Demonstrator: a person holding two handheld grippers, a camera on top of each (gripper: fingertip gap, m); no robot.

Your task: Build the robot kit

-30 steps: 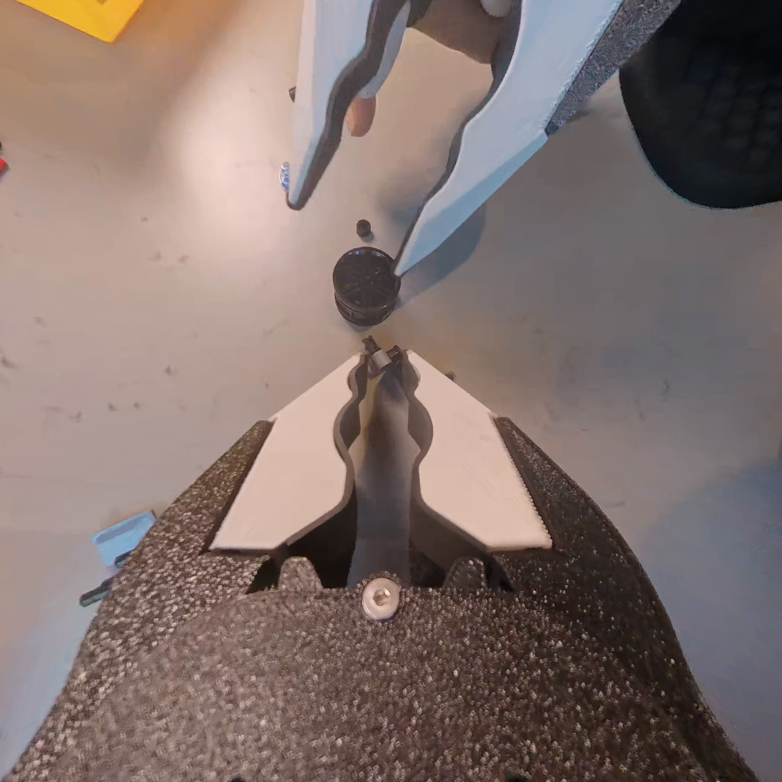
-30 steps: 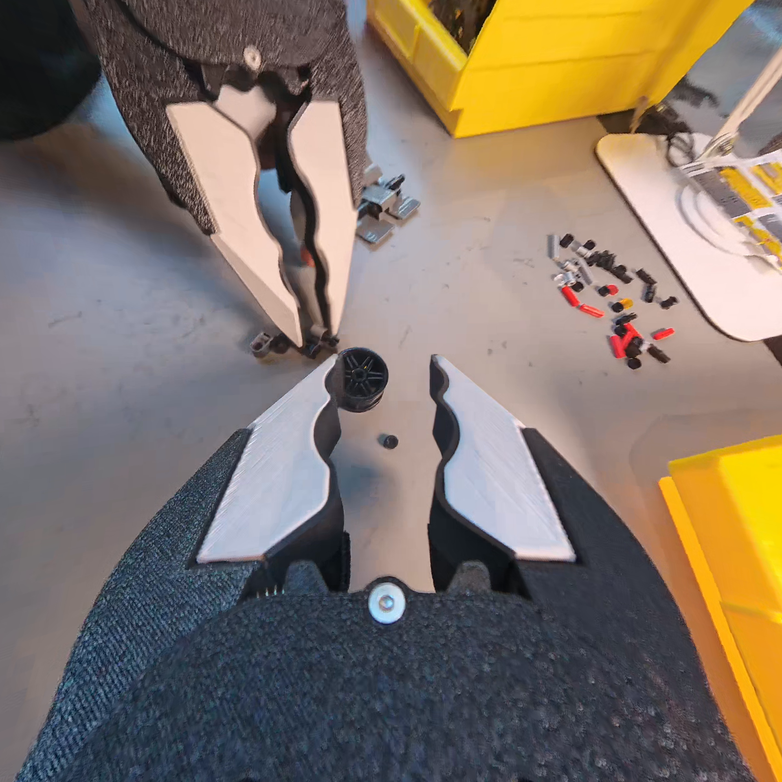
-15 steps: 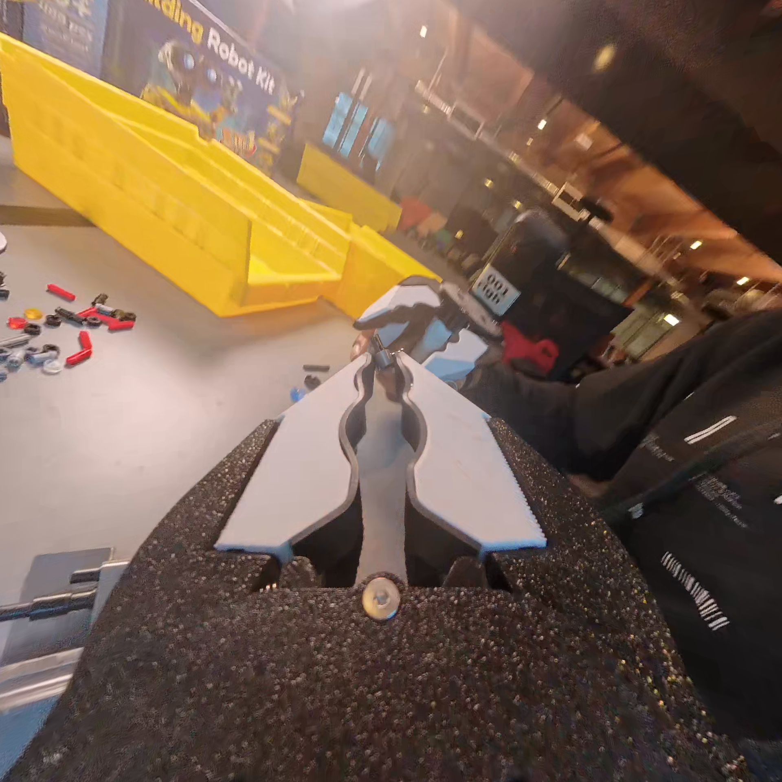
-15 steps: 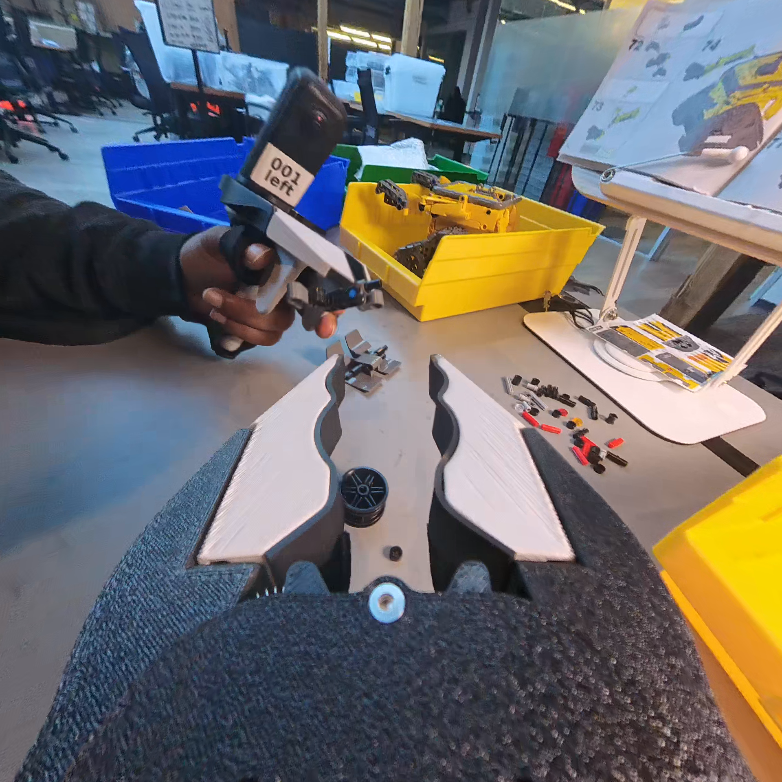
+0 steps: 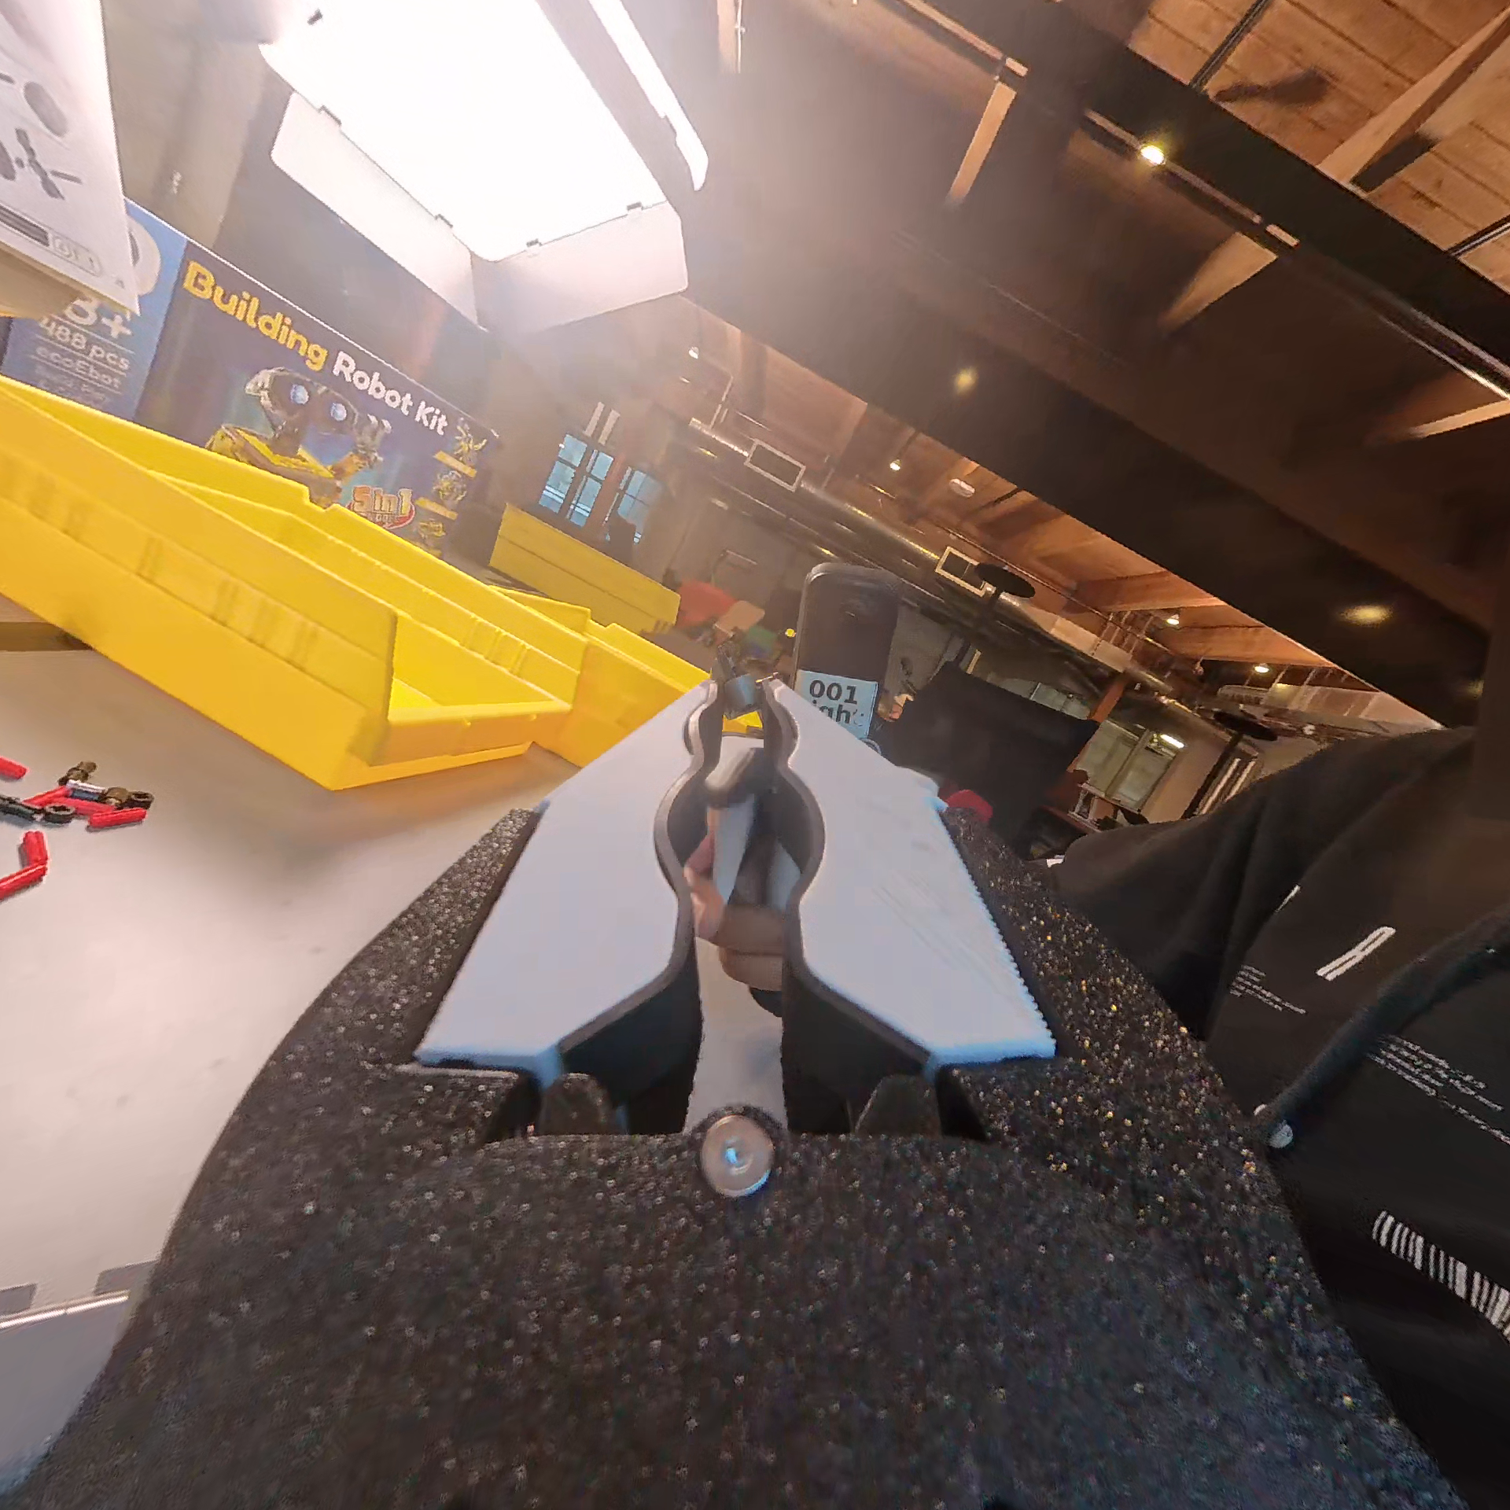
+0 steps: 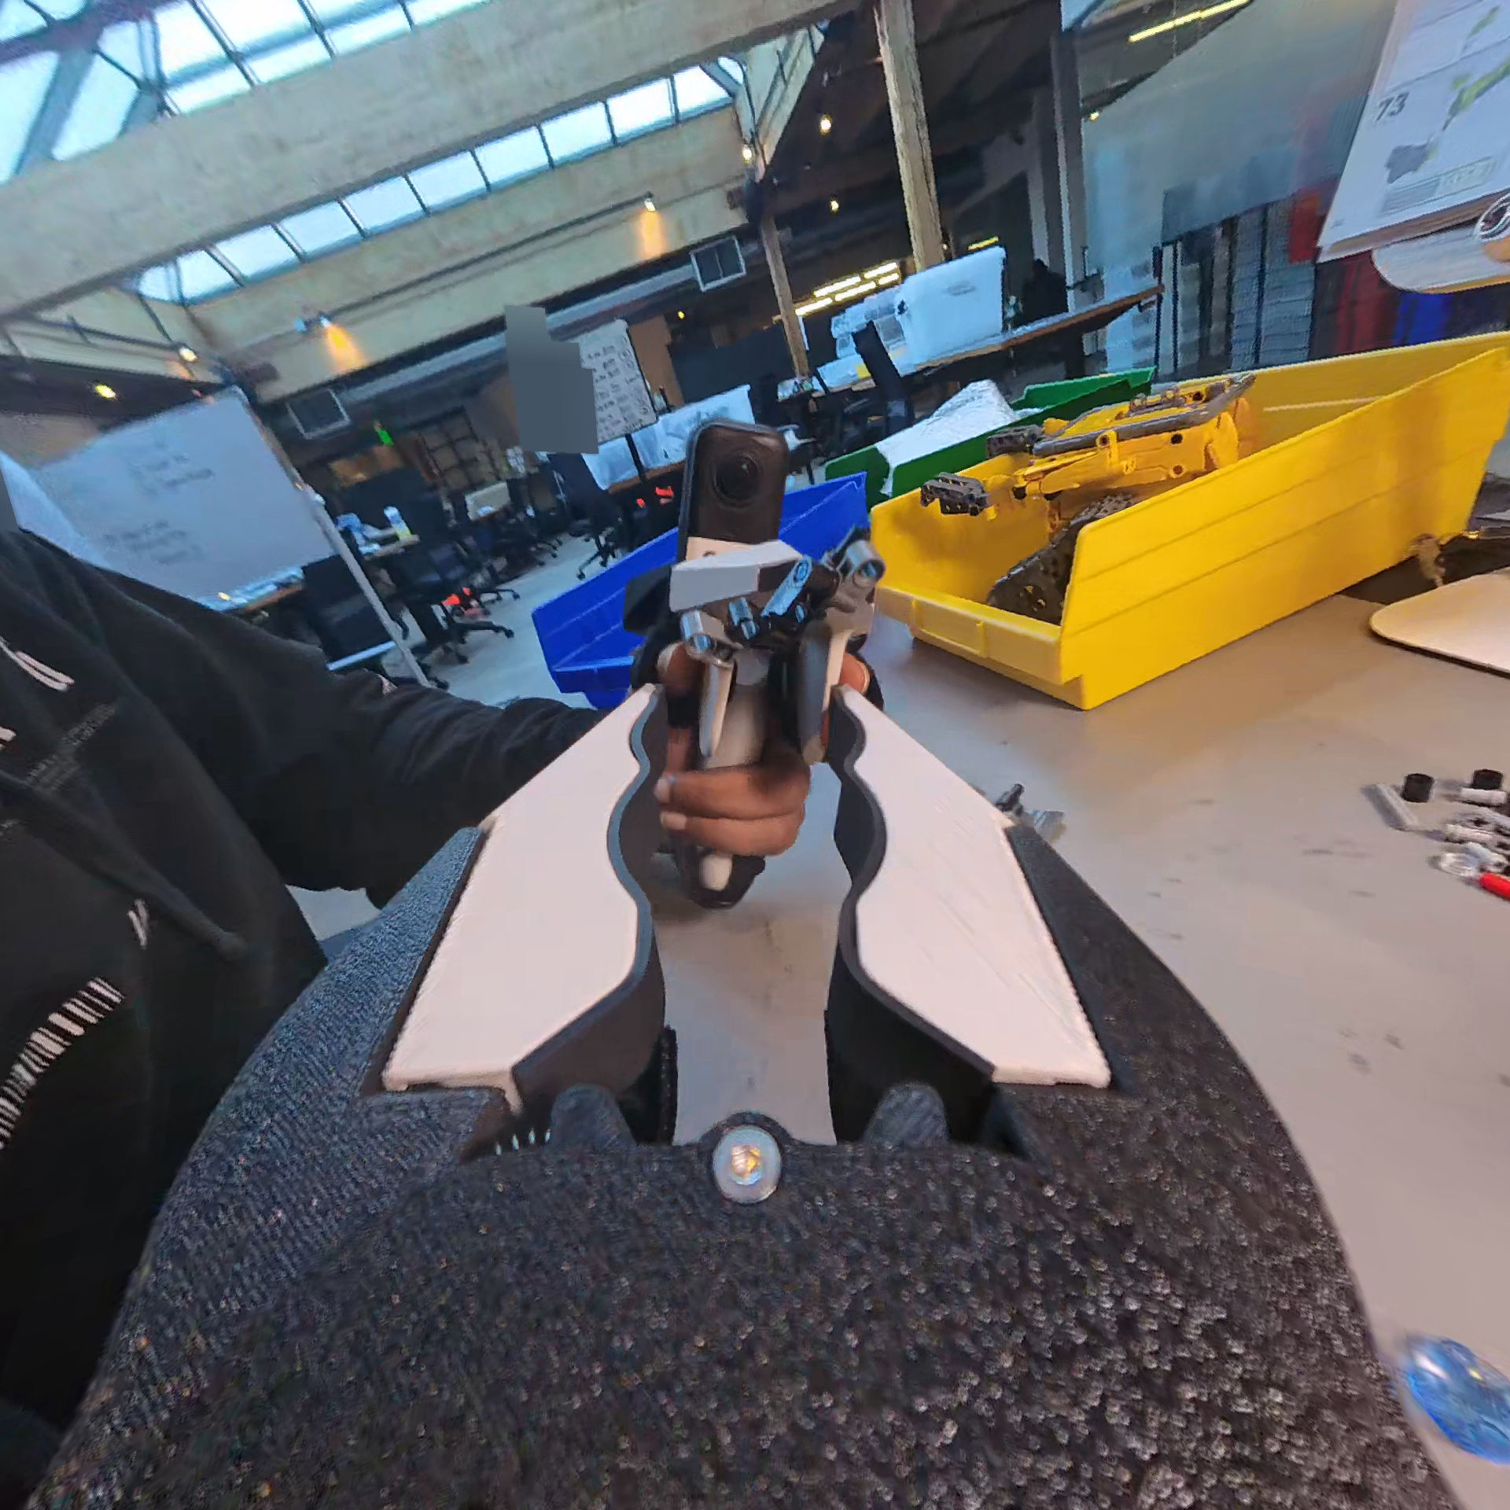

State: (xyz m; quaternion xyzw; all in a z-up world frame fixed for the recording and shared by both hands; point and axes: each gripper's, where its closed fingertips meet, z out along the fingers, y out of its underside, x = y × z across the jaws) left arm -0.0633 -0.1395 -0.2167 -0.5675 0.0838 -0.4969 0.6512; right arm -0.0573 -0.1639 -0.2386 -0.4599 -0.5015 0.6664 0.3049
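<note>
My left gripper (image 5: 739,694) is shut on a small grey and black brick assembly (image 5: 733,672), held up in the air above the table. In the right wrist view the left gripper (image 6: 764,633) faces me, with the assembly (image 6: 776,605) and its silver pins sticking out of its tips. A hand (image 6: 727,805) holds the left gripper. My right gripper (image 6: 748,709) is open and empty, level with the left one and a short way in front of it. Through the left fingers' gap I see the right gripper (image 5: 748,825).
Yellow bins (image 5: 286,645) stand on the grey table (image 5: 204,940), with red and black pins (image 5: 82,805) beside them. A yellow bin with a yellow model (image 6: 1144,556), a blue bin (image 6: 605,621), loose small parts (image 6: 1463,817) and a white stand base (image 6: 1454,629) are also there. My two grippers' fingertips are within a few centimetres of each other.
Both grippers rose from the table and tilted level to face each other. The left stayed shut on the small assembly. The black wheel between the right fingers is out of view.
</note>
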